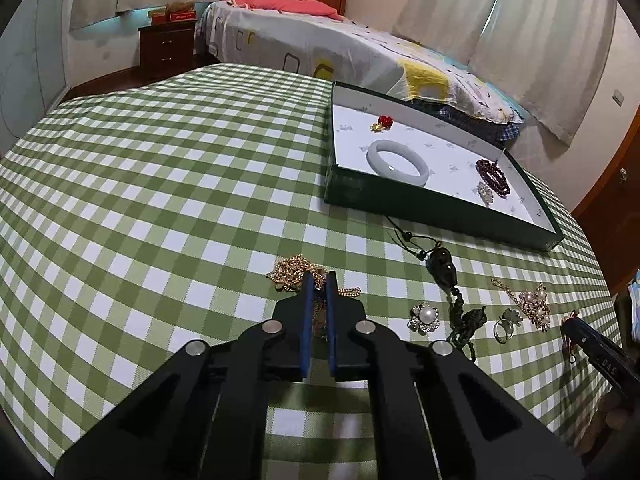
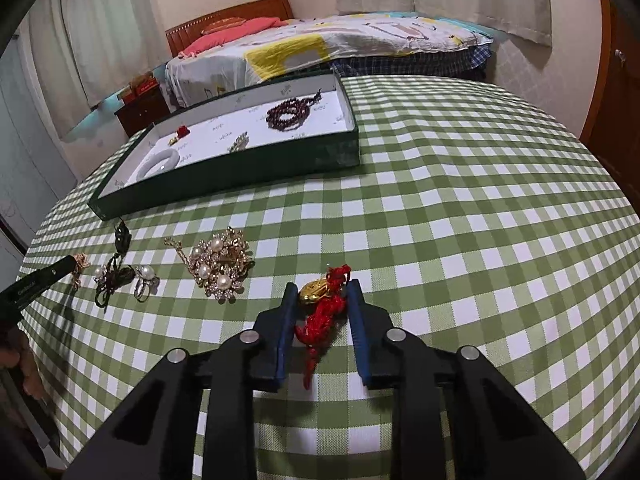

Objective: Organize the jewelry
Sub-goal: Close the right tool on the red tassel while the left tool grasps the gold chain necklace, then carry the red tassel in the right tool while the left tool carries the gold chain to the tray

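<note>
A green tray (image 1: 362, 194) with a white floor holds a pale jade bangle (image 1: 397, 162), a dark red bead bracelet (image 1: 493, 176), a small red and gold charm (image 1: 382, 122) and a sparkly brooch (image 1: 485, 192). It also shows in the right wrist view (image 2: 256, 168). My left gripper (image 1: 319, 278) is shut on a gold chain (image 1: 294, 270) lying on the checked cloth. My right gripper (image 2: 320, 288) is open around a gold pendant on a red cord (image 2: 322, 304), jaws on either side.
Loose on the cloth lie a dark pendant on a black cord (image 1: 442, 266), a pearl flower brooch (image 1: 424, 317), a ring (image 1: 505, 328) and a pearl and gold cluster (image 2: 222, 264). A bed (image 1: 320, 46) stands beyond the table's far edge.
</note>
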Demonstrator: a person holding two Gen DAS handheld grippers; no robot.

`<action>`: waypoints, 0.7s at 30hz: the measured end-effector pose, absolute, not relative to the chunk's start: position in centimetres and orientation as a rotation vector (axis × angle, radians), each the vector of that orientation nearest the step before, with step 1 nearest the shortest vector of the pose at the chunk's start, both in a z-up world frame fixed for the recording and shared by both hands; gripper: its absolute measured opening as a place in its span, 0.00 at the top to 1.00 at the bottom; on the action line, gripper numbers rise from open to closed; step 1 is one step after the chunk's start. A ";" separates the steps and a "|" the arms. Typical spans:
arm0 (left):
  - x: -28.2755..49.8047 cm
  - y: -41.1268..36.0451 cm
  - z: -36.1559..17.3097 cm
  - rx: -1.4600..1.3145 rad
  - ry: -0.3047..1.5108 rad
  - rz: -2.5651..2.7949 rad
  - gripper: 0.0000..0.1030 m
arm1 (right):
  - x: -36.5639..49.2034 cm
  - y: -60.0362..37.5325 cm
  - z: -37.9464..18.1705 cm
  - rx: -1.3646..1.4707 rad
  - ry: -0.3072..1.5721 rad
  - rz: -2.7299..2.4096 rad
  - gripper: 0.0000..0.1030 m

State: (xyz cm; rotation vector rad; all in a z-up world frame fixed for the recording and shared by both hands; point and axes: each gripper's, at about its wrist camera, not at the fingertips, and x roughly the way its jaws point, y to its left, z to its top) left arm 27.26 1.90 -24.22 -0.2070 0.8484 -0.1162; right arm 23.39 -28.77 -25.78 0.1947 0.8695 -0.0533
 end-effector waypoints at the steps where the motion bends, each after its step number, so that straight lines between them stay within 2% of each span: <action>1: 27.2 1.9 -24.1 -0.207 0.841 -0.117 0.94 | 23.3 -28.7 -25.6 0.193 0.859 -0.054 0.76; 21: 25.4 1.5 -22.3 -0.178 0.732 -0.111 0.94 | 22.2 -27.0 -22.8 0.125 0.704 -0.027 0.77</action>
